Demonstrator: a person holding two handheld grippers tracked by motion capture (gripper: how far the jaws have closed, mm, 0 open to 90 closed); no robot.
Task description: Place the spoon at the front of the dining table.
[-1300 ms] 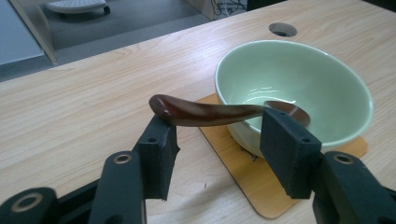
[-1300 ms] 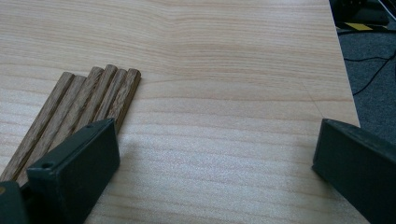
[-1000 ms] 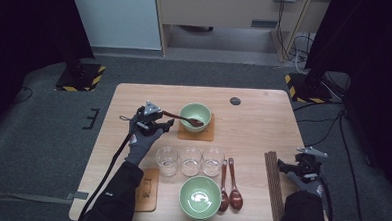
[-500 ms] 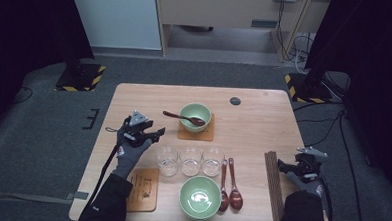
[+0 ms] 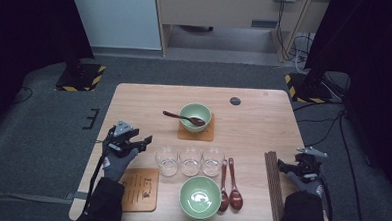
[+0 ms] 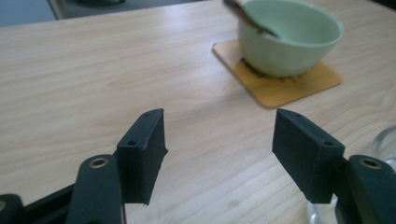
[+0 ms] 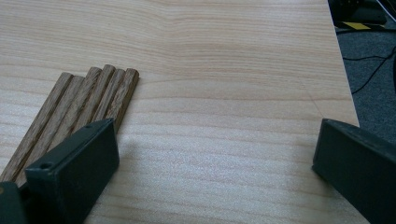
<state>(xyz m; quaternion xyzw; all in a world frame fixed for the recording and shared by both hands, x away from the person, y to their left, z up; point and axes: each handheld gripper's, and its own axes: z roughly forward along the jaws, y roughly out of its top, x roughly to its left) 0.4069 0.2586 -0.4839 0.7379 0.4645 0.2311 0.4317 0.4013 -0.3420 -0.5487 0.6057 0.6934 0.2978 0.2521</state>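
The left gripper (image 5: 141, 140) hovered over the near-left part of the wooden table (image 5: 263, 118), its jaws spread apart with nothing between them; they had just been opening wider. Just to its right stood a row of three clear glasses (image 5: 190, 161), the leftmost nearest the jaws. Near of the gripper — beside the person's sleeve — lay a wooden coaster (image 5: 139, 189) with dark markings.

Farther off and to the right, a pale green bowl (image 5: 196, 115) sat on a second coaster (image 5: 197, 132), and a dark wooden spoon (image 5: 183, 117) rested in the bowl, its handle sticking out over the rim to the left.

At the near edge, another green bowl (image 5: 200, 197) stood empty, with two more dark spoons (image 5: 230, 187) lying side by side just to its right.

The right gripper (image 5: 286, 167) waited at the near-right corner — jaws wide, gripping nothing — just beside a bundle of brown wooden chopsticks (image 5: 273, 186).
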